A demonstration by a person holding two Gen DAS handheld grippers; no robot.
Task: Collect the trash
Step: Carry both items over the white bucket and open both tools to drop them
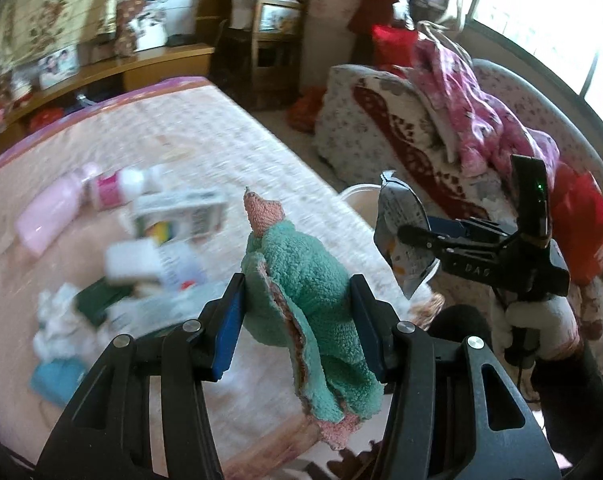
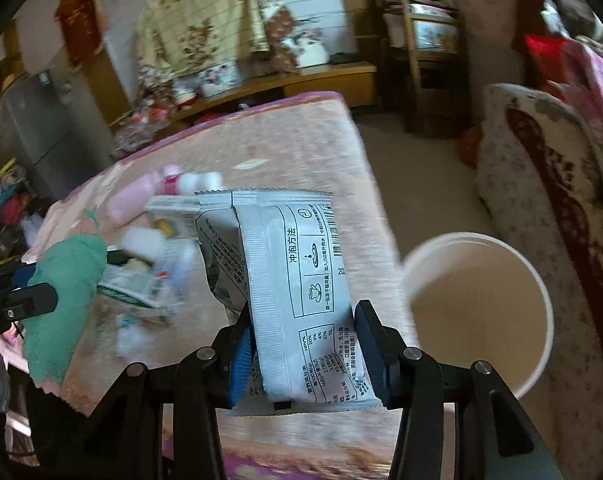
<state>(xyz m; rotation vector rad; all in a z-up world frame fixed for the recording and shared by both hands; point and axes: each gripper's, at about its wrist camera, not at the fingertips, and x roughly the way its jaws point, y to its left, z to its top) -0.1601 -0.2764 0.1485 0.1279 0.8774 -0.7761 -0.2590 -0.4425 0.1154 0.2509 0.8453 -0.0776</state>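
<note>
My left gripper [image 1: 297, 312] is shut on a green and pink cloth [image 1: 301, 292] and holds it above the pink-covered table [image 1: 205, 128]. My right gripper [image 2: 301, 344] is shut on a grey printed sachet wrapper [image 2: 285, 280], held just left of a white bin [image 2: 477, 304] that stands beside the table's edge. The right gripper with the wrapper [image 1: 401, 232] also shows in the left wrist view, above the bin's rim [image 1: 357, 192]. The cloth also shows in the right wrist view [image 2: 61, 300].
Several loose items lie on the table: a pink bottle [image 1: 49, 216], boxes and packets [image 1: 177, 216], white crumpled tissue [image 1: 57, 320]. A sofa with blankets [image 1: 441, 120] stands to the right. Shelves [image 1: 273, 28] stand at the back.
</note>
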